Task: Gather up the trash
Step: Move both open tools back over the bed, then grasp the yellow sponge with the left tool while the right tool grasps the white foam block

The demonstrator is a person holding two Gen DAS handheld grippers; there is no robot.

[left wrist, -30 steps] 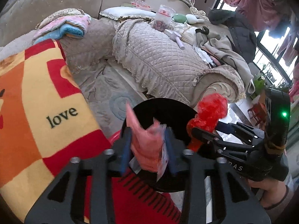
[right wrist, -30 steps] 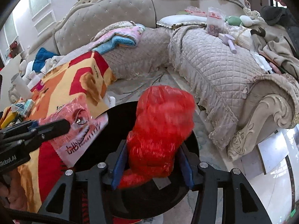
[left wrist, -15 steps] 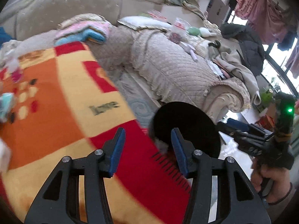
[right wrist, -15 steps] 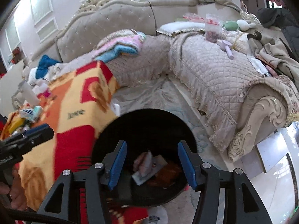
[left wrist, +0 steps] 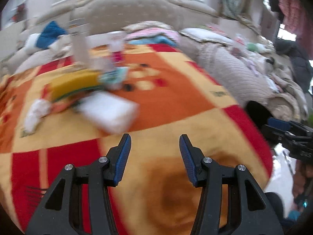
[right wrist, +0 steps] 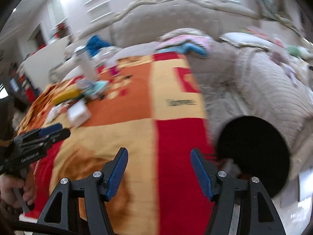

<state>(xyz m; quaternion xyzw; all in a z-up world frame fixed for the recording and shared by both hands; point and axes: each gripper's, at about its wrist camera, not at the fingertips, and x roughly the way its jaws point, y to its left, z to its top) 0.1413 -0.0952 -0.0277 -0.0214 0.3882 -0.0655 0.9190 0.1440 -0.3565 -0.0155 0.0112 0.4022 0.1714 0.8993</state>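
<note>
- Black bin (right wrist: 254,154) now sits off to the right of the right tongs (right wrist: 158,171), beside the red-and-orange blanket (right wrist: 137,137); a second ago both tongs hung over its mouth.
- Left tongs (left wrist: 155,156) are spread and empty; the pink wrapper they pinched is gone.
- Right tongs are likewise spread, the red bag released.
- Both views have swung toward the blurred litter: a white packet (left wrist: 109,113), a yellow wrapper (left wrist: 74,84), crumpled tissue (left wrist: 36,113).
</note>
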